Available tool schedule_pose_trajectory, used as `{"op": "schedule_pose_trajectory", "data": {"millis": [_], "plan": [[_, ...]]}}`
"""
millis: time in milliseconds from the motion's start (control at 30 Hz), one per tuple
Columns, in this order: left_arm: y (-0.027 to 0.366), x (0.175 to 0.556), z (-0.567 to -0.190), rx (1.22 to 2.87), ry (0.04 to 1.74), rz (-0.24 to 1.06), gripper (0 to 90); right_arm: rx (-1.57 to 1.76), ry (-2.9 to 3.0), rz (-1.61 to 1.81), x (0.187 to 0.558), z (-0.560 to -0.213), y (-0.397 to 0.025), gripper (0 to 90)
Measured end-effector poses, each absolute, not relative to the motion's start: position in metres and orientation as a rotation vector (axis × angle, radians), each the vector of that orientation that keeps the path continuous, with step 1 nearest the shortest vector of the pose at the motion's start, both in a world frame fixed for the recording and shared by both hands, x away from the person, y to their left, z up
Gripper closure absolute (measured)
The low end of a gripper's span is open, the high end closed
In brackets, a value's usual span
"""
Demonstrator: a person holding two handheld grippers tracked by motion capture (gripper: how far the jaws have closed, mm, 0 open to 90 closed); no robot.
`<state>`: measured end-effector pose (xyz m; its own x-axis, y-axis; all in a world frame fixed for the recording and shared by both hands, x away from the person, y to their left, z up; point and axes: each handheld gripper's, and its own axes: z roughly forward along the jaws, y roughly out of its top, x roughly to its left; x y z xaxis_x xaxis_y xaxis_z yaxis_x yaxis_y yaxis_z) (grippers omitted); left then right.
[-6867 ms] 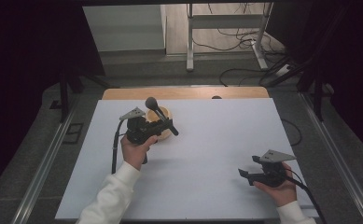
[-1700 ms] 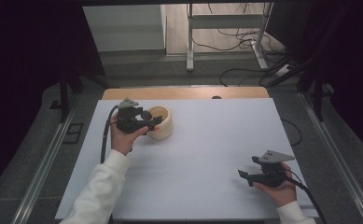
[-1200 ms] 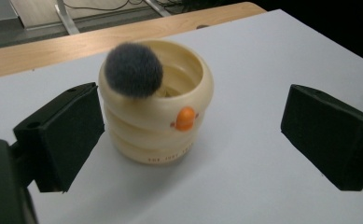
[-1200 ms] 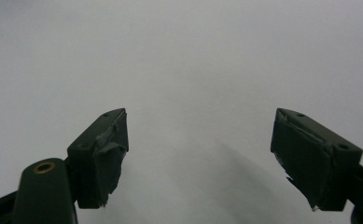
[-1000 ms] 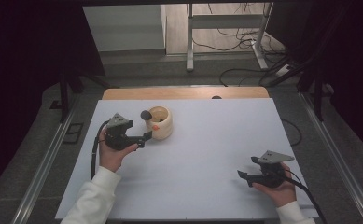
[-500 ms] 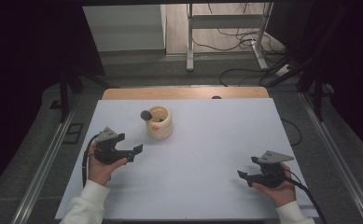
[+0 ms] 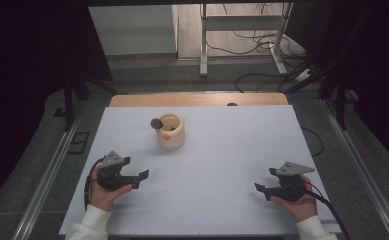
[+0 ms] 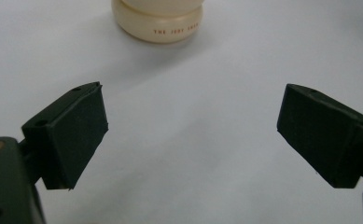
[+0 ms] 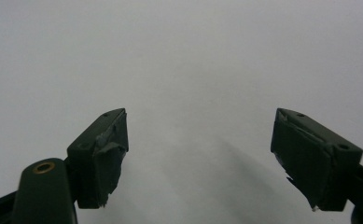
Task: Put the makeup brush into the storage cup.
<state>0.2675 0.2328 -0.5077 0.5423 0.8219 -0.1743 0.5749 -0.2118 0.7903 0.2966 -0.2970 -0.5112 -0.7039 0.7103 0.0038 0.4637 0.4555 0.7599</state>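
Note:
A cream-coloured mortar [image 7: 170,131] stands on the white table [image 7: 222,150], left of centre toward the back. A dark-headed pestle [image 7: 156,122] leans out over its left rim, and something small and orange shows on the mortar's front. My left gripper [image 7: 141,176] rests low at the front left, open and empty, pointing right. In the left gripper view the mortar's base [image 8: 158,21] with red lettering lies ahead of the spread jaws. My right gripper [image 7: 260,187] sits at the front right, open and empty, over bare tabletop.
A wooden strip [image 7: 197,99] runs along the table's far edge. Beyond it are a desk frame's legs [image 7: 203,40] and cables [image 7: 262,80] on the floor. Metal rails [image 7: 47,175] flank the table on both sides.
My left gripper let go of the pestle in the mortar, then drew back toward the front left of the table, open. The right gripper has stayed put.

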Motion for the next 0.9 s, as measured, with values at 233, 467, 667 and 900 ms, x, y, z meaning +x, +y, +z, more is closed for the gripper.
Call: {"op": "schedule_pose_trajectory", "data": {"millis": [233,467,667,900], "plan": [[0.239,0.254,-0.515,1.914,1.167,0.344,9.6,0.997,2.4,1.106,0.297,-0.512,-0.296,19.8],[0.242,0.249,-0.519,1.921,1.168,0.337,9.7,0.996,2.405,1.097,0.298,-0.513,-0.296,19.7],[0.239,0.25,-0.521,1.941,1.161,0.337,9.7,0.997,2.407,1.091,0.298,-0.514,-0.296,19.7],[0.238,0.25,-0.521,1.947,1.159,0.341,9.7,0.996,2.406,1.095,0.299,-0.513,-0.296,19.7]]}}
